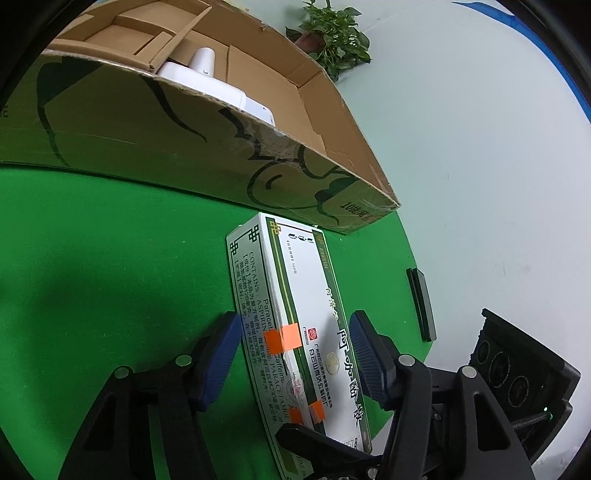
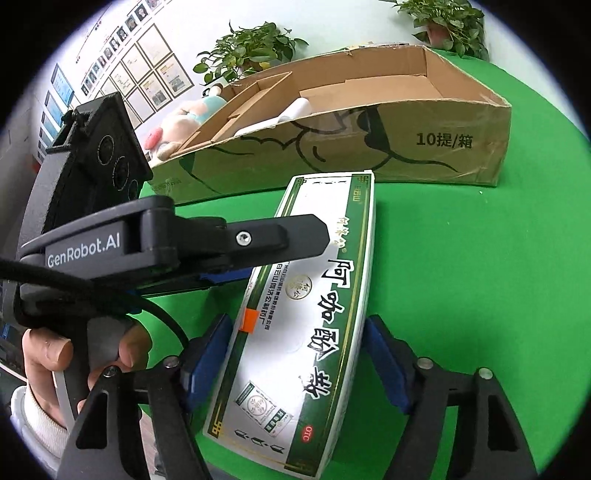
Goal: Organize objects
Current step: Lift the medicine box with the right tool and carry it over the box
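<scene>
We see the medicine box [image 1: 295, 317] lying on the green desk [image 1: 110, 258], the cardboard carton [image 1: 155, 125] at its 12 o'clock. Both the left gripper [image 1: 293, 350] and right gripper [image 2: 295, 354] straddle it, jaws apart, pads not visibly pressing.

Green cloth [image 1: 92, 258] covers table. Potted plant [image 1: 332, 33] behind, second plant [image 2: 247, 51] near plush toy [image 2: 181, 122]. Framed sheets [image 2: 140, 74] on wall.

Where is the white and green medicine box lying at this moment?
The medicine box lies flat on the green table, just in front of the cardboard box, between the jaws of both grippers.
</scene>
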`<state>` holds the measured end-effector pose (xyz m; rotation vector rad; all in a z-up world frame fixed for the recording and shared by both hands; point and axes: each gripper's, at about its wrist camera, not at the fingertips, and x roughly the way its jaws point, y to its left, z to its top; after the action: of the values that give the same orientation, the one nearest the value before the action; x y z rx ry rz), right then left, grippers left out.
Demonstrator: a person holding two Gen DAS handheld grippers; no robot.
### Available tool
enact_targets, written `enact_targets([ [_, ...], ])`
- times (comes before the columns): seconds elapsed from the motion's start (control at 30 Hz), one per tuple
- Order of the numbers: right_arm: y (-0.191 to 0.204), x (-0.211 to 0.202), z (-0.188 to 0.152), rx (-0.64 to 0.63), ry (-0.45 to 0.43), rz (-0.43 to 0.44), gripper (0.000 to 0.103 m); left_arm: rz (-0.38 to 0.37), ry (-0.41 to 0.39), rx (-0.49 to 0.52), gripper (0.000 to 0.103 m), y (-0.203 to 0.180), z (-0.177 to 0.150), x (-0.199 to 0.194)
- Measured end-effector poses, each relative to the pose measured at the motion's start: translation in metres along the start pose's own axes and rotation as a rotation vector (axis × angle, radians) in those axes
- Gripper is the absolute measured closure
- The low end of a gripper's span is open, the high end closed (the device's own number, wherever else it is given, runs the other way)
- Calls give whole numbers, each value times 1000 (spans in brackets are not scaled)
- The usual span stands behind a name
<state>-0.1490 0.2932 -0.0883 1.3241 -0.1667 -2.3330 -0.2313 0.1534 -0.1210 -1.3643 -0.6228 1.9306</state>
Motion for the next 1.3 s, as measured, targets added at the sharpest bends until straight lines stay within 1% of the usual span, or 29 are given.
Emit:
enact_targets([
  [0.17, 2, -2, -4, -2, -11, -8, 31, -7, 15, -12, 46, -1, 1, 7],
  [0.27, 0, -6, -8, 17, -20, -2, 32, -16, 21, -16, 46, -1, 1, 9],
  [0.4, -8, -11, -11, 69, -15, 51, 32, -15, 18, -13, 47, -2, 3, 10],
  [0.5, -11, -11, -13, 109, 1, 128, 32, -14, 28, -16, 54, -2, 4, 13],
  [0.63, -7, -14, -17, 113, 0, 136, 32, -5, 29, -19, 55, -2, 7, 13],
  [0.7, -5, -15, -18, 101, -2, 129, 32, -4, 22, -14, 57, -3, 9, 12],
  [0.83, 2, -25, -19, 69, -29, 107, 33, -7, -8, 12, 59, -12, 17, 4],
  [1.17, 23, -46, 6, -5, -131, 16, 39, -16, -106, 113, 63, -50, 44, -25],
  [1.2, 23, -49, 7, -12, -143, 7, 39, -18, -113, 121, 63, -56, 42, -24],
  [1.27, 28, -57, 11, -32, -170, -15, 40, -27, -134, 149, 63, -62, 59, -26],
  [1.3, 32, -61, 14, -42, -189, -29, 40, -30, -139, 157, 63, -74, 66, -21],
])
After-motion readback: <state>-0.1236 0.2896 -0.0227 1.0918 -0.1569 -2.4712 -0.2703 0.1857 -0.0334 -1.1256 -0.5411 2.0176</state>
